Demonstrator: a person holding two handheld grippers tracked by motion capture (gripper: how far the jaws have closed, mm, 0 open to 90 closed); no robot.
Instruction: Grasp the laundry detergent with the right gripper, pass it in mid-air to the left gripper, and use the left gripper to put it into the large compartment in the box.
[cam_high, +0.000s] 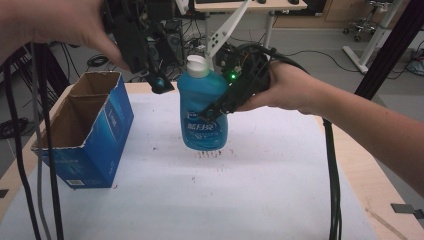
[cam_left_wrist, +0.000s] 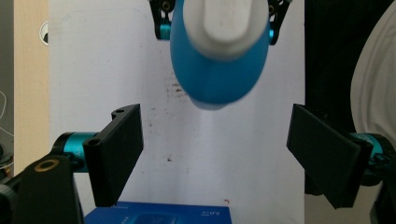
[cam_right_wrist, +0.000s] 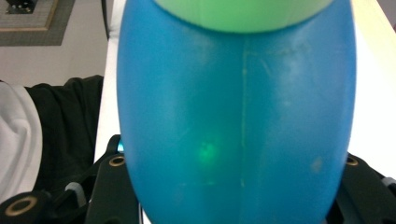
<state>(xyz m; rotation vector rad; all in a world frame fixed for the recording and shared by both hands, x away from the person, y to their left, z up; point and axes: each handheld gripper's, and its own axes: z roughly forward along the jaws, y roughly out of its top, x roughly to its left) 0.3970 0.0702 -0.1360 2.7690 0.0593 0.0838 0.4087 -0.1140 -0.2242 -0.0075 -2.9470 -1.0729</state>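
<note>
A blue detergent bottle (cam_high: 202, 112) with a white cap hangs upright a little above the white mat (cam_high: 225, 200). My right gripper (cam_high: 210, 114) is shut on its body from the right side. In the right gripper view the bottle (cam_right_wrist: 233, 116) sits wedged between the two black jaws of my right gripper (cam_right_wrist: 236, 186). My left gripper (cam_high: 159, 84) hovers up and to the left of the cap, open and holding nothing. In the left gripper view, my left gripper (cam_left_wrist: 212, 121) looks down on the bottle (cam_left_wrist: 217, 70), with its jaws spread wide.
An open blue cardboard box (cam_high: 85, 130) stands at the mat's left side; its edge (cam_left_wrist: 159, 213) lies under the left gripper. Cables (cam_high: 20, 150) hang down at the left, and another cable (cam_high: 332, 190) trails at the right. Wooden table rim (cam_high: 360, 165) borders the mat.
</note>
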